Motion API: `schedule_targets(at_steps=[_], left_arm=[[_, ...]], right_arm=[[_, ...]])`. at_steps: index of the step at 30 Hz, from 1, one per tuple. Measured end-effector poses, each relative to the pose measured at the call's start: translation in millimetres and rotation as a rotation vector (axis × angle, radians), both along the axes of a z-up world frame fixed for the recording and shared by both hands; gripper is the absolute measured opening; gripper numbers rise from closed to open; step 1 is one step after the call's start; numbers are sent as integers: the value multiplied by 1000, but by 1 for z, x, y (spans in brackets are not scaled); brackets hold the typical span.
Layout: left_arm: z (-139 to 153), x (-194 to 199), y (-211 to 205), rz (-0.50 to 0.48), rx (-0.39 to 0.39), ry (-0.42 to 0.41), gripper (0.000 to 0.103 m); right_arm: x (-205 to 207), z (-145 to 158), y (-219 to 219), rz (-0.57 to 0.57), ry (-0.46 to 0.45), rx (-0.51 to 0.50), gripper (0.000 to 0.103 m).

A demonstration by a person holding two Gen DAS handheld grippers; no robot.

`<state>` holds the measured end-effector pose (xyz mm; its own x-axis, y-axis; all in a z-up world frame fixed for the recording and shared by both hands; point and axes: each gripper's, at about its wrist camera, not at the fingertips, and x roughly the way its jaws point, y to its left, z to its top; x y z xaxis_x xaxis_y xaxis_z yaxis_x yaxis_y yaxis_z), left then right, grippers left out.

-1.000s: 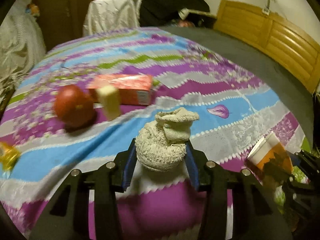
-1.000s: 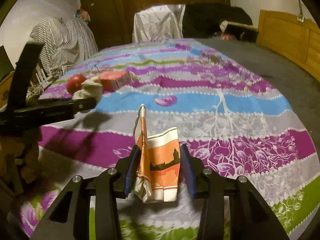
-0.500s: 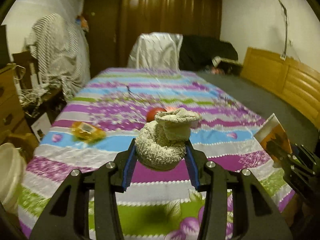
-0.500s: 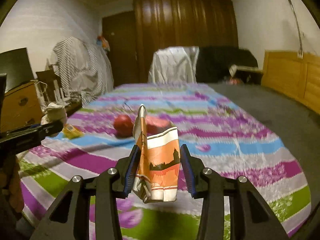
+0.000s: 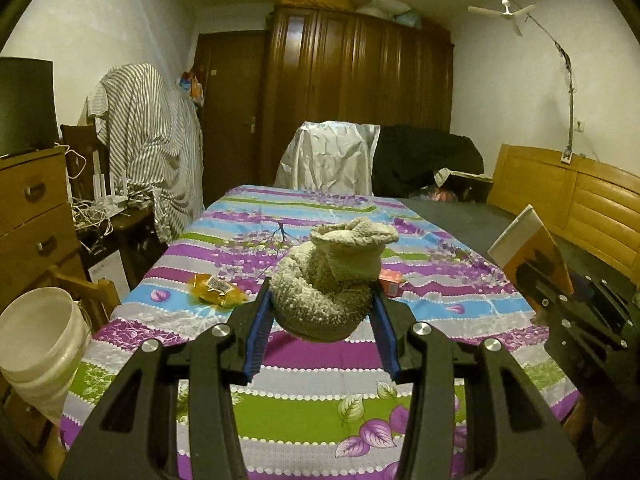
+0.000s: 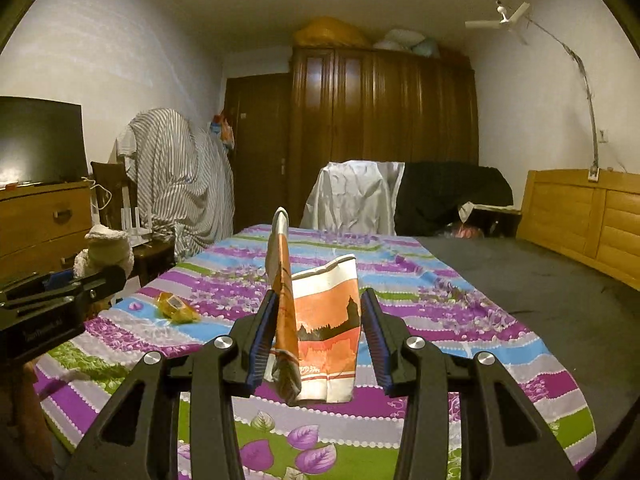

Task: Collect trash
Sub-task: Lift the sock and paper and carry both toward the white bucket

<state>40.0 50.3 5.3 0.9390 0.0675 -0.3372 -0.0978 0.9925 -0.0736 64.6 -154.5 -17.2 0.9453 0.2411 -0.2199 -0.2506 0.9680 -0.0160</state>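
Left tongs clamped on rolled grey knitted sock, held above striped floral bedspread. Right tongs clamped on flattened orange-and-white paper carton, likewise raised. Farther off, on bedspread: crumpled yellow wrapper, small red box.

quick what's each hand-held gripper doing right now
Left hand-held gripper: shut on the rolled grey sock.
Right hand-held gripper: shut on the flattened orange carton.

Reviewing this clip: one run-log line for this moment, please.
left gripper: shut on rolled sock | right gripper: shut on orange carton | yellow wrapper: on bedspread | white bucket: beside bed
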Motion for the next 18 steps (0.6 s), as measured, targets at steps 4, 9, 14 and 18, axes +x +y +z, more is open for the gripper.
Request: schedule_targets(at_steps=[4, 9, 14, 18], left_arm=[[3, -9, 2, 5, 3, -8, 44], [6, -16, 6, 14, 8, -11, 44], [8, -20, 10, 26, 9, -8, 44], [9, -25, 17, 42, 8, -9, 44]], right_arm=[[-11, 6, 4, 7, -8, -6, 44], [-19, 14, 8, 20, -14, -10, 44], [-24, 20, 13, 34, -14, -18, 44], [-17, 24, 18, 57, -4, -21, 44]])
